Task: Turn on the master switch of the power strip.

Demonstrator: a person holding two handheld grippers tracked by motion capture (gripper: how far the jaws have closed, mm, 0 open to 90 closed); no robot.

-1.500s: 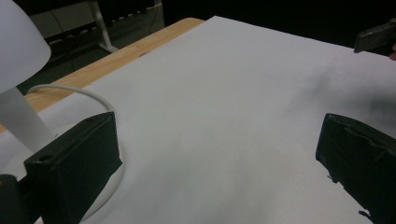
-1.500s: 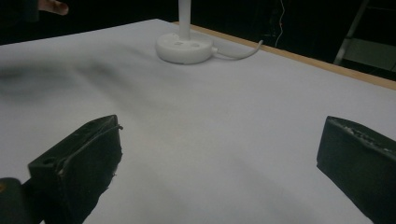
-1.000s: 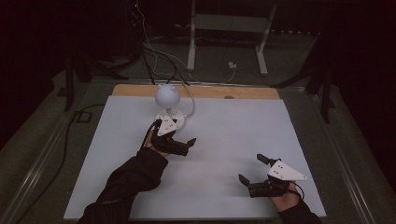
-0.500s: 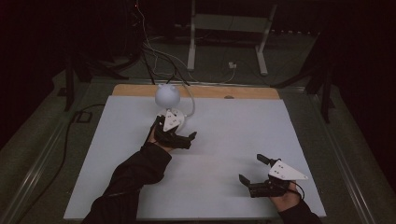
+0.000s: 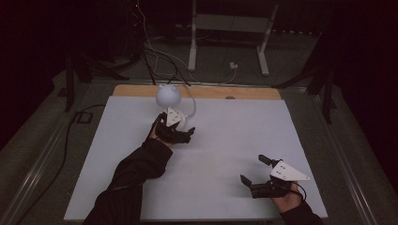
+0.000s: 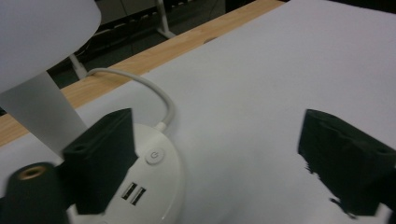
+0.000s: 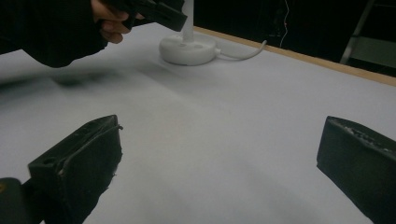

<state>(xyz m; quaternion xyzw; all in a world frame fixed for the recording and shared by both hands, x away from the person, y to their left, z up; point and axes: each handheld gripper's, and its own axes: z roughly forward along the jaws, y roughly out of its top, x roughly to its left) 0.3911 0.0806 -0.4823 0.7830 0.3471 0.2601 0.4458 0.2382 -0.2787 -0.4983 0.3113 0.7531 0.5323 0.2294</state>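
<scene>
Here, the left hand-held gripper [image 5: 180, 133], jaws wide, hovers over the round base [image 6: 154, 186] of a white lamp [image 5: 168, 95] at the tabletop's [image 5: 234, 126] far left-centre, one jaw just beside its power button [image 6: 154, 155], while the right hand-held gripper [image 5: 257, 172], also wide and empty, rests well apart.

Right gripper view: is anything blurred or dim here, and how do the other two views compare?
Right gripper view: the far hand is soft, and a smeared shadow lies on the sheet. Left gripper view: the lamp base with its power button is sharp, the near jaw blurred. High view: dim, surroundings nearly black, the lamp head brightest.
</scene>
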